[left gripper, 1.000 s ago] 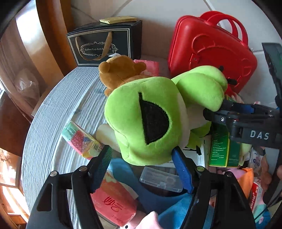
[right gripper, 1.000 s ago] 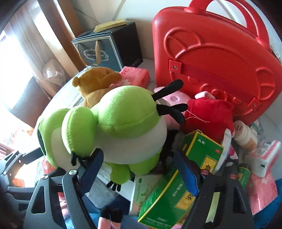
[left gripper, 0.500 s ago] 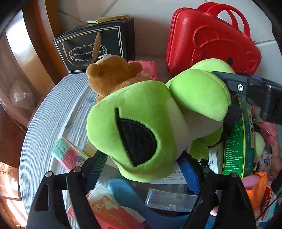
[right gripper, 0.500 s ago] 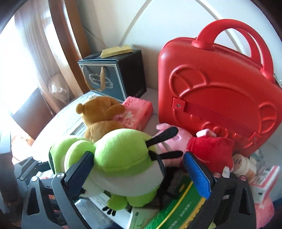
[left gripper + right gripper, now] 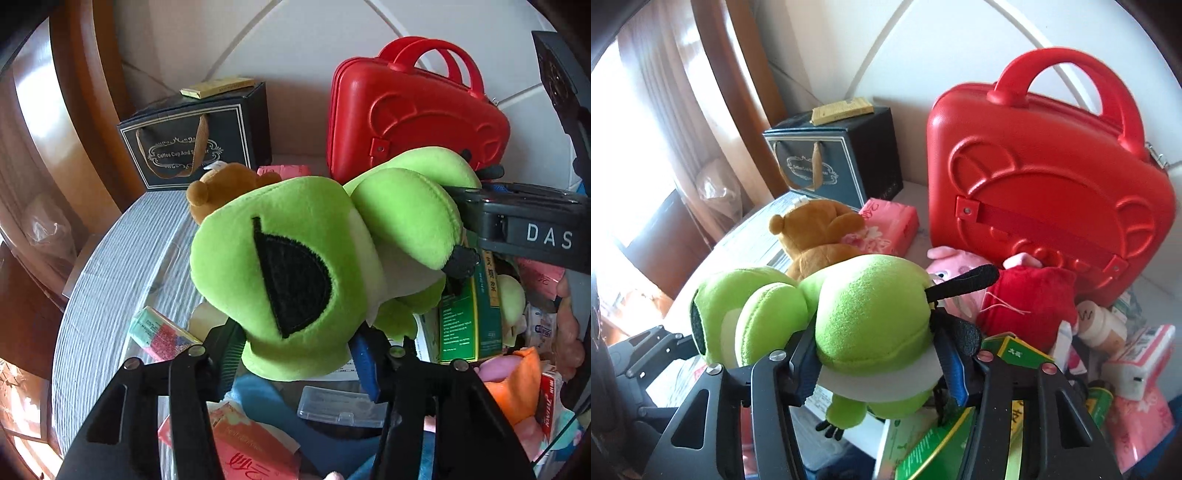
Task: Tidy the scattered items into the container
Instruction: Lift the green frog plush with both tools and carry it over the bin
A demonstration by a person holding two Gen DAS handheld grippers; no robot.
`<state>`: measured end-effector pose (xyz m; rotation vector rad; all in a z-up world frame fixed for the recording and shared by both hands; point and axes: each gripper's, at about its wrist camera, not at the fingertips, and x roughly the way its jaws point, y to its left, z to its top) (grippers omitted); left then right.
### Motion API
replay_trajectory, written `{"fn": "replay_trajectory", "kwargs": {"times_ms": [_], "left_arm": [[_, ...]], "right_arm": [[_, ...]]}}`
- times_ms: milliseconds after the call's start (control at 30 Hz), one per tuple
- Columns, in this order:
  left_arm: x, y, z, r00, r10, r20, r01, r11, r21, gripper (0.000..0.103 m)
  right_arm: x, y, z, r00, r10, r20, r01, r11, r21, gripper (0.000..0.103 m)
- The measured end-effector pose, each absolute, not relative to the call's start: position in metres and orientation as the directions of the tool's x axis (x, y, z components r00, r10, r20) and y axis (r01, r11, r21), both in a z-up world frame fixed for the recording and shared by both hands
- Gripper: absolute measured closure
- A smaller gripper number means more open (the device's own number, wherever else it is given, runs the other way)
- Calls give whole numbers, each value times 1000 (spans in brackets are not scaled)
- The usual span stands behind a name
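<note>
Green plush frog [image 5: 291, 273]: held up over the pile of loose items, head toward the left wrist camera, body toward the right one; black eye patch faces the left wrist view.
Left hand-held gripper [image 5: 295, 349]: fingers pinched on the underside of the frog's head, at 6 o'clock in its own view.
Right hand-held gripper [image 5: 877, 363]: fingers pressed into both sides of the frog's green-and-white body; seen from the left wrist view it comes in from 3 o'clock.
Red case [image 5: 1045, 206]: upright with handle on top, at 1 o'clock behind the frog.
Dark gift bag [image 5: 831, 162]: at 11 o'clock, a flat yellow box on its top.
Brown teddy [image 5: 816, 236]: on the desk [image 5: 110, 266] just behind the frog, a pink tissue pack [image 5: 890, 229] beside it.
Pink pig plush [image 5: 955, 271]: at the foot of the red case, in red clothing.
Green carton [image 5: 469, 314]: below the frog, at 4 o'clock in the left wrist view.
</note>
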<state>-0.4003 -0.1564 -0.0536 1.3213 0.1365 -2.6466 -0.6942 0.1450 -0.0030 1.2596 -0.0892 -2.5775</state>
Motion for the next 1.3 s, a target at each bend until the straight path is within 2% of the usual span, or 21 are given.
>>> {"fn": "replay_trajectory", "kwargs": {"times_ms": [333,467,667,967,1300], "left_arm": [[-340,-118,42,-703,-129,-699,171,-985,10,52],[-320,-100,64,-725,-128,-676,162,-987,14,52],[-292,-72,81,-734,-100,-672,133,-991,3,52],[-257,-34,101,-758,3,-653,-2,-1000,-3,52],[-235,60,169,-820,129,-558,-172,-985,25,52]], "right_arm": [[-608,152,102,-701,-232,-674,210,-971,116,49],[-571,156,132,-735,-211,-644,204,-975,87,49],[-526,169,155,-743,-177,-645,170,-983,74,49],[-451,180,178,-740,-47,-671,42,-999,23,49],[-363,250,249,-794,84,-602,-115,-993,13,49]]}}
